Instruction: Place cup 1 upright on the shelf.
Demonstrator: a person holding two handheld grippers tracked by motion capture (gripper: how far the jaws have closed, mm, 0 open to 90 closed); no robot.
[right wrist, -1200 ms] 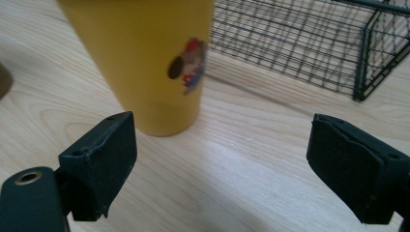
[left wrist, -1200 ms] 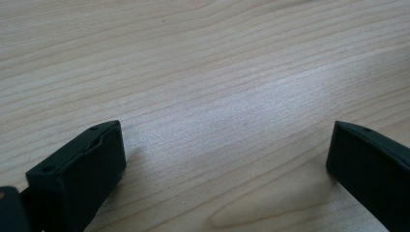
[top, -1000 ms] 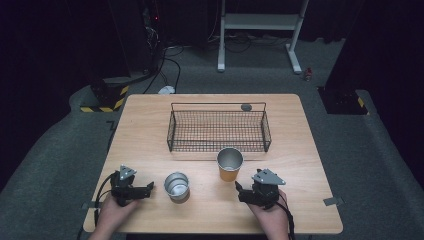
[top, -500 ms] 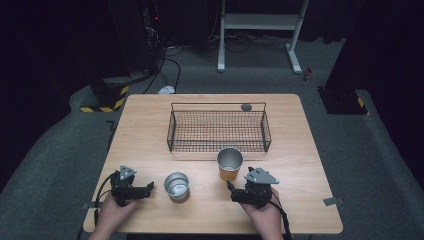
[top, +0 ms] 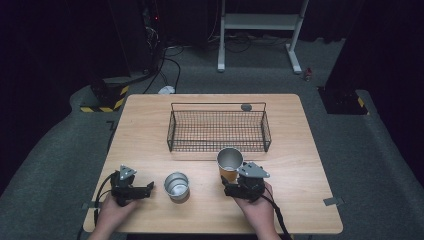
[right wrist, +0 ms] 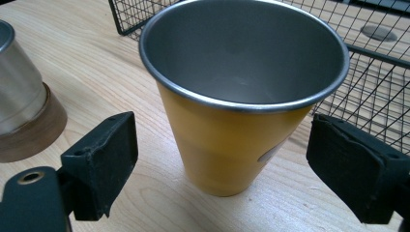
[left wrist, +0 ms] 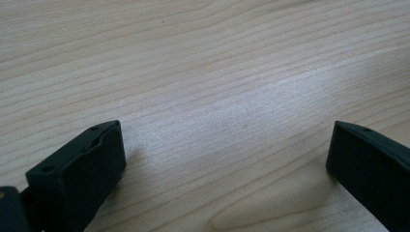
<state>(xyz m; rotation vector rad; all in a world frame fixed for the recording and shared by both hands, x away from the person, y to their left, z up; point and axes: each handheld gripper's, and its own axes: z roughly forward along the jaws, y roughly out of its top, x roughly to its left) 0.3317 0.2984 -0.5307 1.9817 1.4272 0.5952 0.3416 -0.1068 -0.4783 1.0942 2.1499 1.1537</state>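
A yellow metal cup [top: 229, 164] stands upright in front of the wire basket [top: 218, 131]. My right gripper [top: 231, 186] is just behind it, open, and in the right gripper view its jaws flank the yellow cup [right wrist: 232, 140] on both sides without touching it; the right gripper [right wrist: 225, 150] holds nothing. A shorter silver cup [top: 176, 185] with a wooden base stands to the left, also seen as the silver cup [right wrist: 19, 106] at that view's left edge. My left gripper [top: 146, 188] rests open left of the silver cup. The left gripper [left wrist: 222, 159] looks down at bare wood.
The black wire basket [right wrist: 377, 87] is empty and sits mid-table. A small dark round disc [top: 246, 107] lies behind it near the far edge. The wooden table [top: 305, 150] has bare room at right and left. Dark floor, cables and stands surround it.
My right gripper has slid left and a little forward, bringing its open jaws around the yellow cup. The left gripper and both cups have stayed put.
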